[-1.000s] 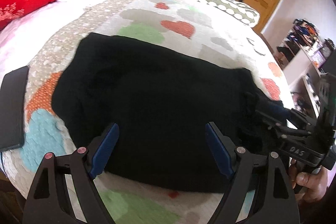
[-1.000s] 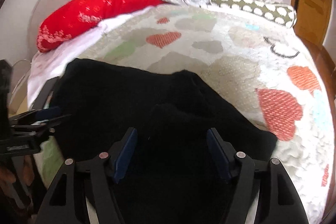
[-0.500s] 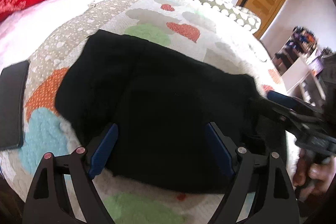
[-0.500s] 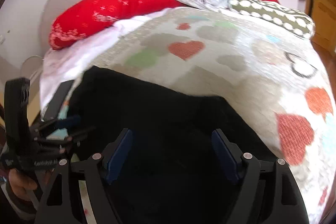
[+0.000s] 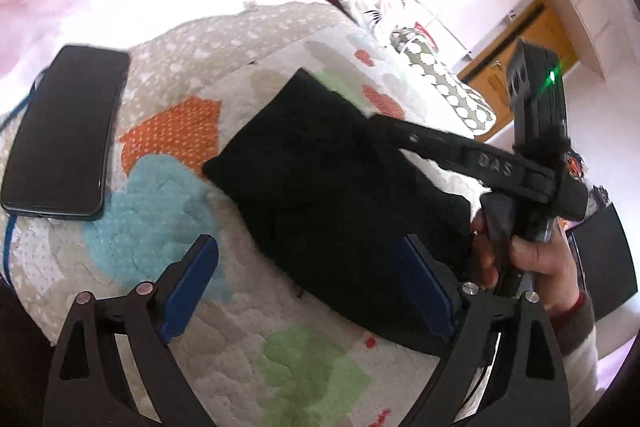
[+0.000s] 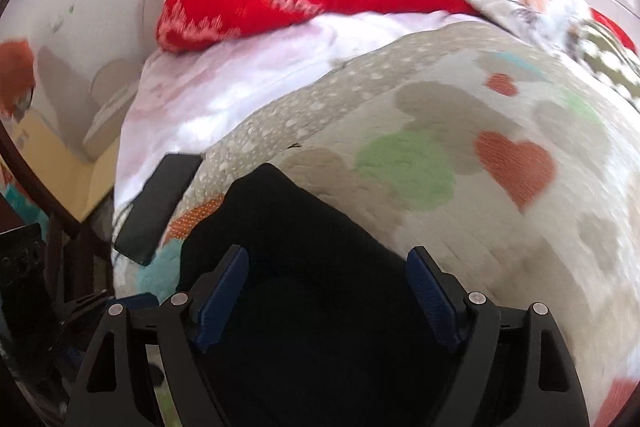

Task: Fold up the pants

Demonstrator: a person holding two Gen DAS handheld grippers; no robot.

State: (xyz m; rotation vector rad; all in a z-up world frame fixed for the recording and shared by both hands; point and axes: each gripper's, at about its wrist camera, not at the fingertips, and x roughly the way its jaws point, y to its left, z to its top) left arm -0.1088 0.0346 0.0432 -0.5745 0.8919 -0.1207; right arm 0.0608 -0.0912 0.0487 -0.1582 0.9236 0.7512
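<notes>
The black pants (image 5: 320, 179) lie folded into a compact rectangle on the patterned quilt (image 5: 168, 219). My left gripper (image 5: 308, 287) is open and empty at the pants' near edge, its right finger over the cloth. My right gripper (image 6: 328, 291) is open above the pants (image 6: 304, 251) with nothing between its fingers. In the left wrist view the right gripper reaches over the far right part of the pants, held by a hand (image 5: 532, 259).
A black phone (image 5: 64, 135) with a blue cable lies on the quilt left of the pants; it also shows in the right wrist view (image 6: 158, 207). A red pillow (image 6: 304, 3) and floral pillows sit at the bed's head. A wooden door (image 5: 520, 39) stands beyond.
The pants went from a wide spread to a narrower folded rectangle. Both grippers swung left, bringing the phone into fuller view. The right gripper moved over the pants toward the left.
</notes>
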